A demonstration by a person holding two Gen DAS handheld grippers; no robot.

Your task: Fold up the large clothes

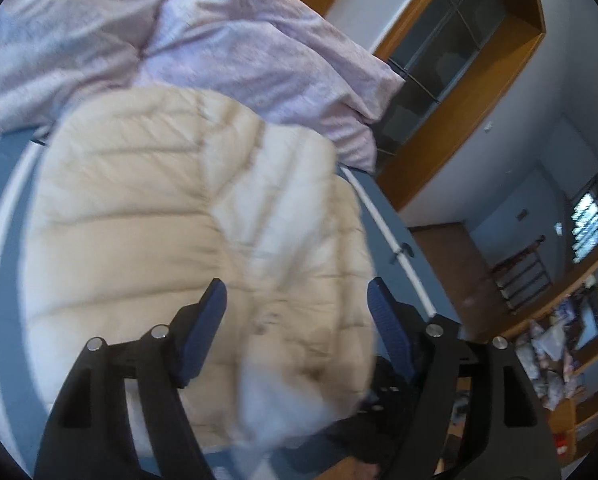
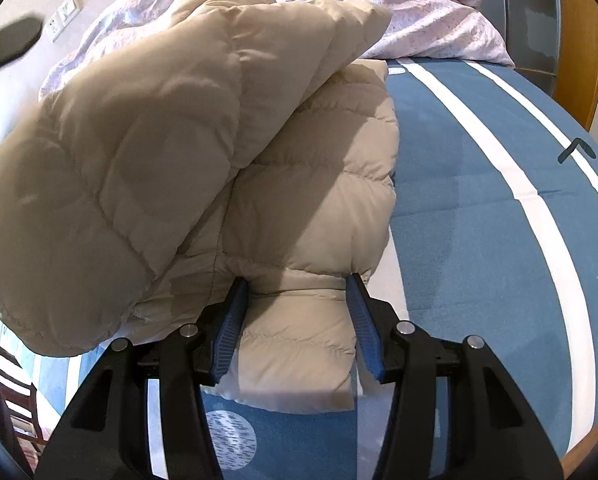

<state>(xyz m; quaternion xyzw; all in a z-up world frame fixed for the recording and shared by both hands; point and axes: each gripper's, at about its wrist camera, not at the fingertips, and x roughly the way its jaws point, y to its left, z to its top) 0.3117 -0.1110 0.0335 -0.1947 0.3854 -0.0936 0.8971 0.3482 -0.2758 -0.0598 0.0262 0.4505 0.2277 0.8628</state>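
Beige puffer jacket (image 2: 203, 152) on bed (image 2: 471, 184) — light, soft, slippery, springy; grip hem. Left tongs (image 1: 297, 292) wide, empty — right tongs (image 2: 297, 284) pinching hem fold

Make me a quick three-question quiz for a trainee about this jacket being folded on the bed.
1. True or false: the beige quilted puffer jacket lies on a plain red sheet.
2. What colour is the crumpled duvet beyond the jacket? A pale pink, B dark green, C black.
3. Fill in: the ___ gripper has jacket fabric pinched between its fingers.

Key
1. False: the bed sheet is blue with white stripes.
2. A.
3. Right: the right gripper clamps a fold of the jacket, while the left gripper is open above it.
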